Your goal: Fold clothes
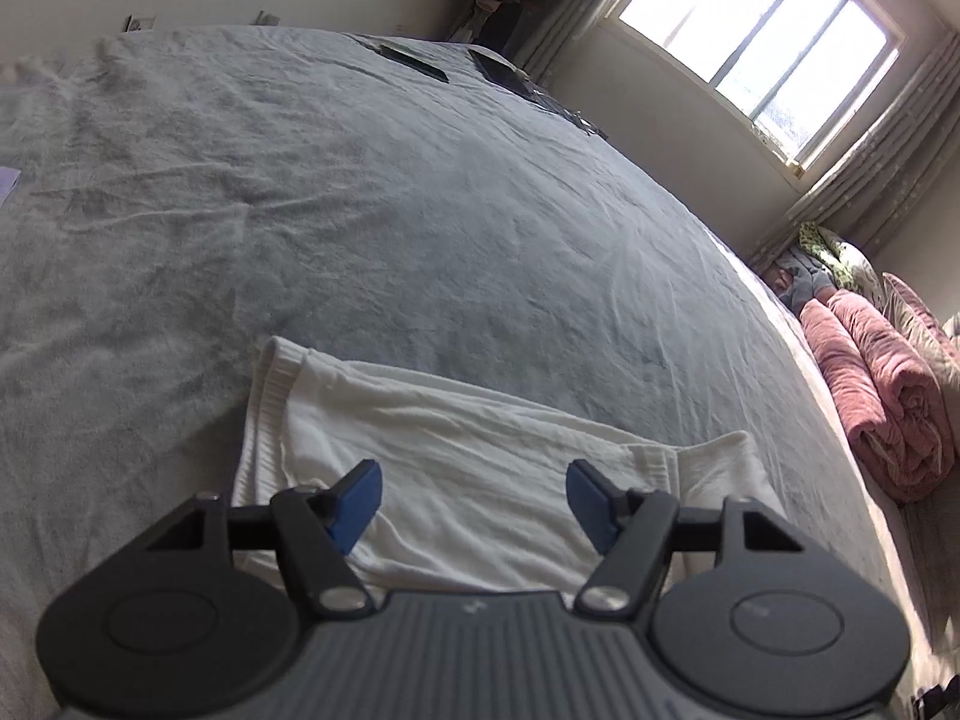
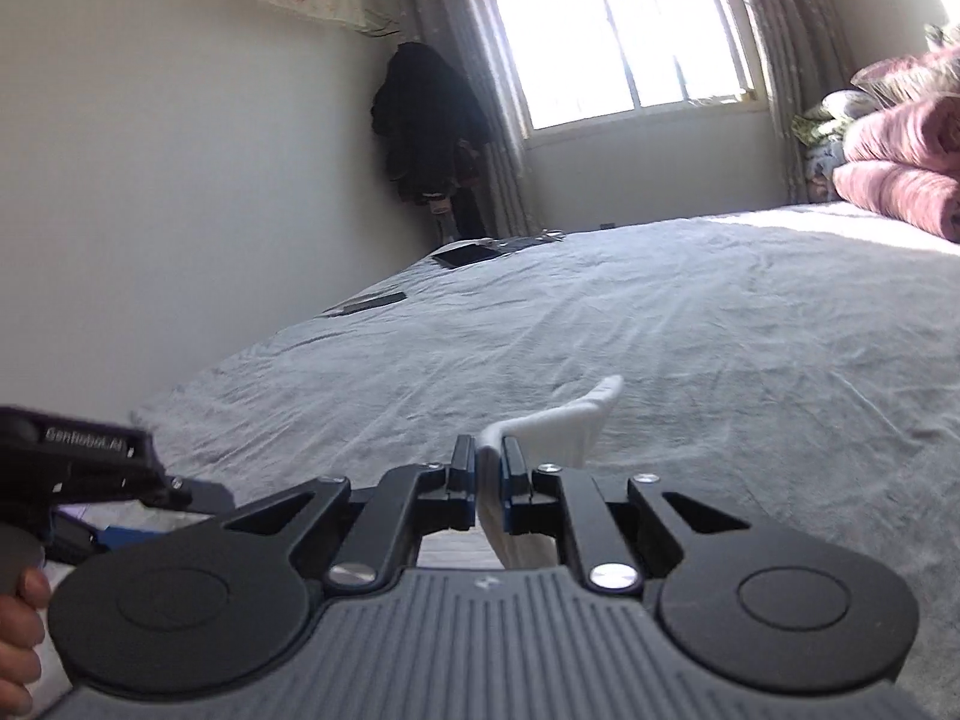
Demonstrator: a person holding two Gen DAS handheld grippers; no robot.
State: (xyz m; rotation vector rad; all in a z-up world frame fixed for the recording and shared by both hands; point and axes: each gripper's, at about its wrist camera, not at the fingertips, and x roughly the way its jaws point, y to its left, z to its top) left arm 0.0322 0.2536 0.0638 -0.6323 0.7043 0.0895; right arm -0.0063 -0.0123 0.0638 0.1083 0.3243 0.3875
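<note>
My right gripper [image 2: 486, 483] pinches 1 edge of the white garment [image 1: 480, 456] lying near me on the grey bed [image 1: 420, 210], lifting it to fold, while my left gripper [image 1: 474, 498] hovers open above it.

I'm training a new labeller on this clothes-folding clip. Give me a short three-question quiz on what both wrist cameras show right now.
1. True or false: the left gripper is clamped on the white garment.
2. What is pinched by the right gripper?
A. white cloth
B. pink quilt
C. nothing
3. Fill in: the white garment lies on a grey ____.

Key:
1. False; its blue pads stand apart above the garment.
2. A; the white cloth sticks out past the closed pads.
3. Bedspread.
</note>
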